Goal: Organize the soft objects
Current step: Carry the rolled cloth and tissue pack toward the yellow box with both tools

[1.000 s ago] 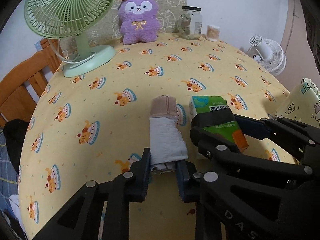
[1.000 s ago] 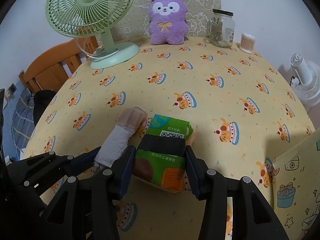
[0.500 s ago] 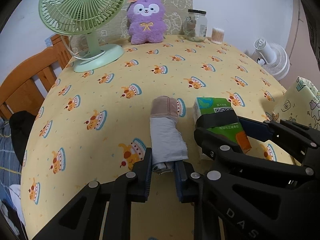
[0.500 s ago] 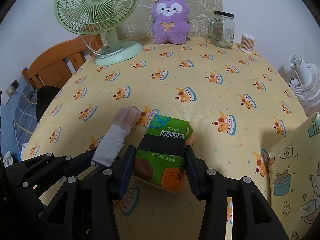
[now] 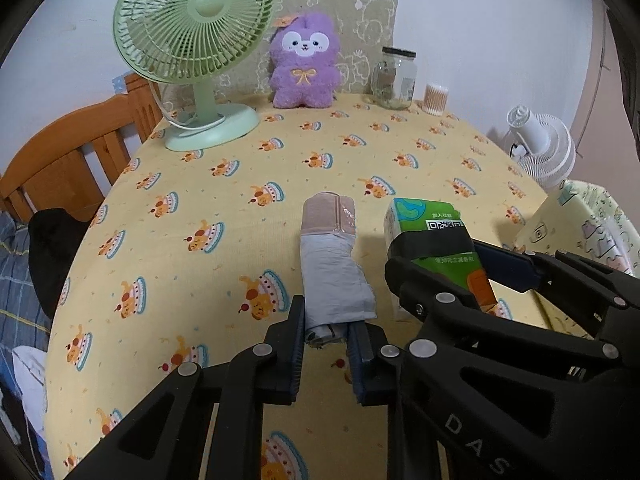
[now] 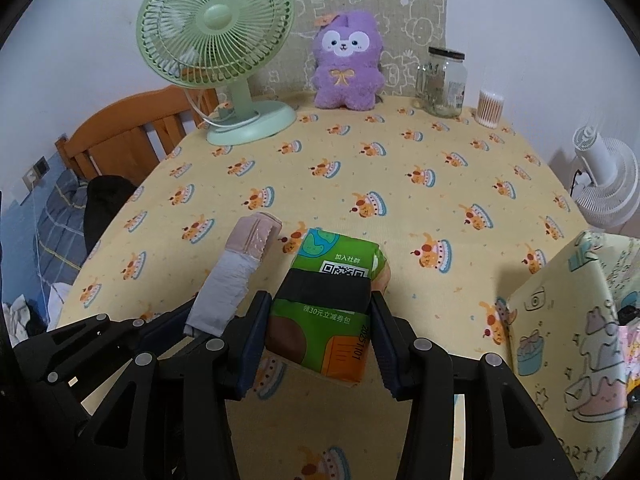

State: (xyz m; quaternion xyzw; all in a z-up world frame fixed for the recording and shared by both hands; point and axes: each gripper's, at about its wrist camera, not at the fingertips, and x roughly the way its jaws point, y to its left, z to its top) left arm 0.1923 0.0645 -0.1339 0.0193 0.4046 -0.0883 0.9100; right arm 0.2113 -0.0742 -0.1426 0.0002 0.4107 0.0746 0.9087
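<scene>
We hold a grey rolled cloth with a beige band (image 5: 334, 268) clamped in the left gripper (image 5: 326, 330), and a green tissue pack (image 6: 332, 304) pinched in the right gripper (image 6: 318, 334), both above the cake-print yellow counter (image 6: 400, 200). A gift bag (image 6: 568, 340) stands at the right edge; the middle is open.

Both views are taken from just behind a hand-held gripper, angled down over the yellow tabletop (image 5: 400, 152) toward the far wall. The same scene is shared: the green fan (image 5: 196, 24) at upper left, the purple plush (image 6: 348, 68) at top centre, and each view's neighbouring gripper at its lower edge.
</scene>
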